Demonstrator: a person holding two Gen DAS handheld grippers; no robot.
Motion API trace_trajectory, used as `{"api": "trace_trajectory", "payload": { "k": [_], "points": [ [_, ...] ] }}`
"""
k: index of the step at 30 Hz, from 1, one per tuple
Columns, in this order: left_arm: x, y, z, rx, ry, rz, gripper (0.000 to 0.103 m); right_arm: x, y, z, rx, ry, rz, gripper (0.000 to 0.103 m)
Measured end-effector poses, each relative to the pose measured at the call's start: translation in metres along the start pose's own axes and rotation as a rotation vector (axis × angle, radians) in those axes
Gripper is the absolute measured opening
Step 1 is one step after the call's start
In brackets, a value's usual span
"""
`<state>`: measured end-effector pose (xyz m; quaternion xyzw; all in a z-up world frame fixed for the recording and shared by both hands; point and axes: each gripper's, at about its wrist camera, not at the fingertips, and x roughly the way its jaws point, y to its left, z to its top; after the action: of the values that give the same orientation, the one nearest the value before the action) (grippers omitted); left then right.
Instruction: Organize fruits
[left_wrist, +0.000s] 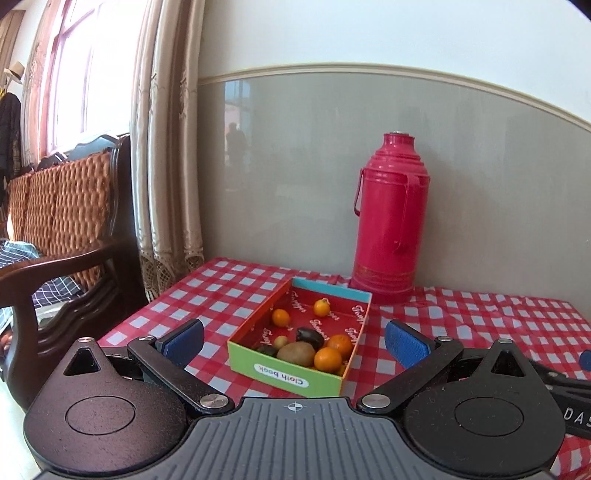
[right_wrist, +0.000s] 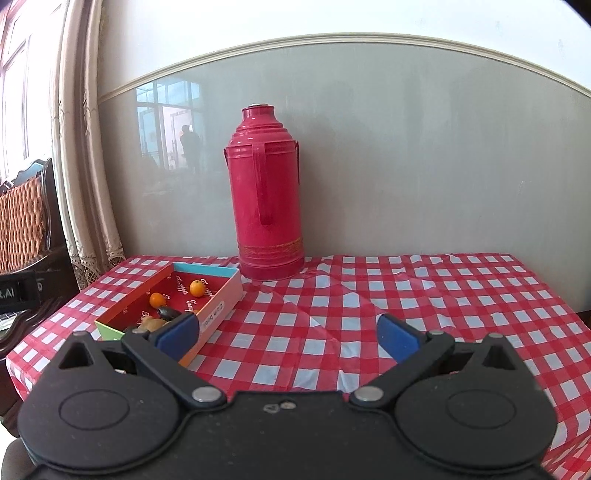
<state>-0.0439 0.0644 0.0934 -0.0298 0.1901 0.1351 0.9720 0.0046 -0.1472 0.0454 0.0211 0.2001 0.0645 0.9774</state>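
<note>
Fruit: several pieces lay in the box (left_wrist: 295, 363), most bunched at its near end: two oranges (left_wrist: 328, 359) touching, a brown kiwi (left_wrist: 296, 353) against them, a dark fruit (left_wrist: 309, 335) just behind, a small pale fruit (left_wrist: 281, 340) beside the kiwi. Two smaller oranges (left_wrist: 280, 317) sat apart toward the far end.
Box: an open, shallow cardboard tray with a green near wall, on the left part of the checked cloth (right_wrist: 369, 295), long axis running away from the left camera.
Left gripper (left_wrist: 293, 341): jaws spread wide, holding nothing, lined up on the box's near end, above and short of it.
Right gripper (right_wrist: 290, 334): jaws also wide and empty, over bare cloth to the right of the box; its left pad (right_wrist: 179, 334) overlapped the box's near corner in view, contact not discernible.
Step, as judged: reaching for one fruit with the left gripper. No sorting target showed, so where a fruit should go could not be told.
Doing it well: a loose far orange probably suited better than the packed cluster, where a pad would likely shove a neighbour. Coming down from above would keep the pads clear of the walls. Closing gently across the fruit's widest part seemed wise, since round fruit rolls.
Flask (right_wrist: 266, 192): red, tall, upright behind the box near the wall; a high sideways lift might knock it.
</note>
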Motion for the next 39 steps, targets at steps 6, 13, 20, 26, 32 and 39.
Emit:
{"api": "trace_trajectory", "payload": {
  "k": [6, 13, 20, 26, 32, 39],
  "points": [
    [-0.001, 0.002, -0.002, 0.005, -0.007, 0.004, 0.103, 0.002, 0.002, 0.0, -0.003, 0.007, -0.001, 0.097],
    [-0.002, -0.002, -0.003, 0.036, -0.017, 0.003, 0.103, 0.003, 0.0, 0.006, 0.015, 0.0, -0.004, 0.097],
    [-0.001, -0.004, -0.005, 0.037, -0.011, 0.009, 0.103, -0.001, 0.002, 0.015, 0.006, -0.03, -0.01, 0.097],
    [-0.003, 0.001, -0.006, 0.03, -0.017, 0.026, 0.103, -0.004, 0.009, 0.017, -0.007, -0.039, -0.002, 0.097],
    [-0.003, 0.004, -0.007, 0.03, -0.017, 0.025, 0.103, -0.001, 0.014, 0.015, -0.016, -0.029, 0.006, 0.097],
    [-0.001, 0.001, -0.01, 0.045, -0.012, 0.018, 0.103, -0.001, 0.012, 0.015, -0.007, -0.026, 0.006, 0.097]
  ]
}}
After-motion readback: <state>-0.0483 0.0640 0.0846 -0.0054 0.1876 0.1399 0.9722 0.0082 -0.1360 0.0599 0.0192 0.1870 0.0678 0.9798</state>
